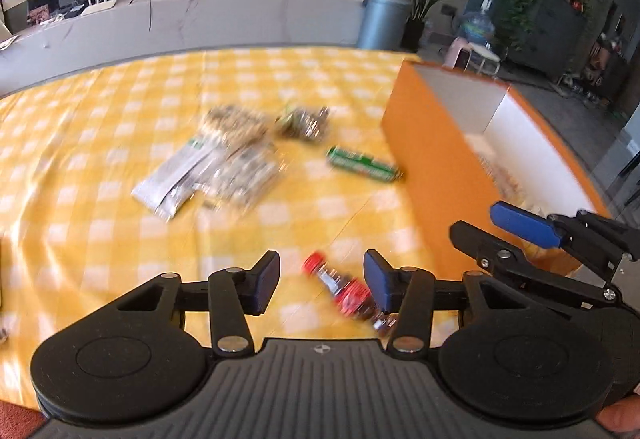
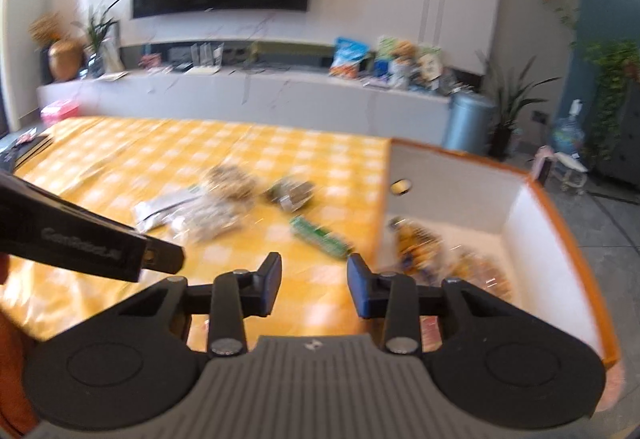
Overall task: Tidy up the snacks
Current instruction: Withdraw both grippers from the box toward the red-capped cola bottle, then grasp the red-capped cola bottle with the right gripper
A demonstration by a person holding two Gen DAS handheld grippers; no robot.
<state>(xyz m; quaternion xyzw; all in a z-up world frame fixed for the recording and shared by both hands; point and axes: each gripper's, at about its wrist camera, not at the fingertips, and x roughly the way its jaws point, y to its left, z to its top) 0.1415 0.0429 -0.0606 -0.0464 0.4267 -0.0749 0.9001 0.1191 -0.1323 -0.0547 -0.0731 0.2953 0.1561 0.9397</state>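
Both the left gripper (image 1: 321, 285) and the right gripper (image 2: 313, 285) hang with jaws apart, gripping nothing. A small red-capped bottle (image 1: 347, 293) lies on the yellow checked tablecloth (image 1: 100, 167) just beside the orange box (image 1: 424, 159). A green packet (image 1: 363, 164) lies by the box's near wall, and blurred silver packets (image 1: 208, 171) lie farther from it.

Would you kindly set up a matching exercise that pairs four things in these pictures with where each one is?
Things:
1. small bottle with a red cap
2. green packet
3. pile of clear and silver packets
4. orange box

Places:
A. at the right edge of the yellow checked cloth, with snacks already inside
B. lying alone on the cloth, just left of the box
C. nearest the left claw, in front of its open jaws
D. out in the middle of the cloth

Pairs: 1-C, 2-B, 3-D, 4-A
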